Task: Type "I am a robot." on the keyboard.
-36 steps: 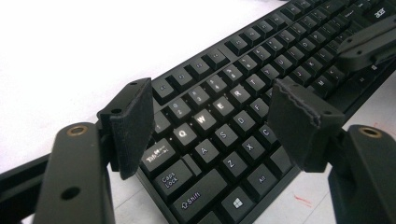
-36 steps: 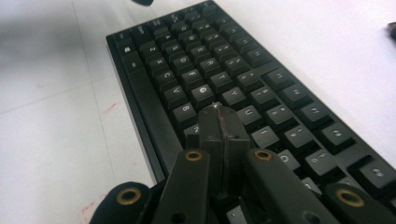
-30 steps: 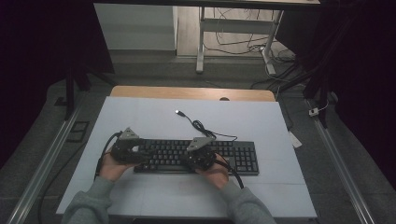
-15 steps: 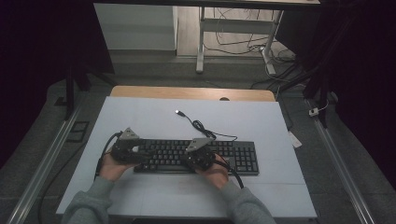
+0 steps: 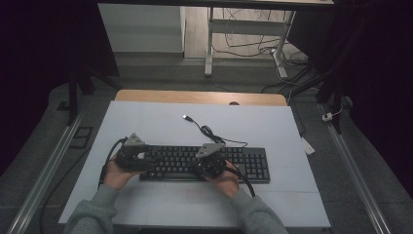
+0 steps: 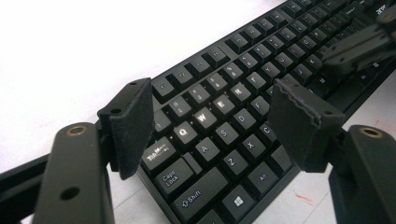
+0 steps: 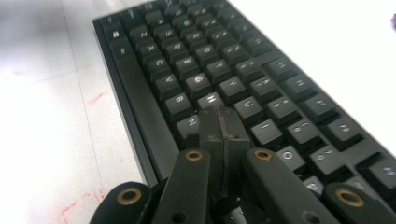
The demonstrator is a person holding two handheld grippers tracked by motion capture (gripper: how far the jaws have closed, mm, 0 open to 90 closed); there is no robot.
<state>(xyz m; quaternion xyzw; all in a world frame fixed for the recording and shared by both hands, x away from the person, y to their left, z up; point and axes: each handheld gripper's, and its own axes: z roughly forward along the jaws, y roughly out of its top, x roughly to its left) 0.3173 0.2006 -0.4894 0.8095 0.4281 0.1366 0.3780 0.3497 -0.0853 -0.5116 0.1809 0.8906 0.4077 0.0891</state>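
Table point(image 5: 146, 117), white-topped: bears one black keyboard point(image 5: 204, 163) lying lengthwise across its near half, in front of the person's forearms, its cable point(image 5: 207, 130) trailing toward the far edge. Left gripper point(image 5: 141, 157), jaws spread wide and holding nothing: poised over the keyboard's left end, where the left gripper view frames the Q, W, A and S keys between its pads point(image 6: 133, 126). Right gripper point(image 5: 210, 163), jaws pressed together on nothing: tip low over the keyboard's middle, near the N and M keys point(image 7: 201, 112).
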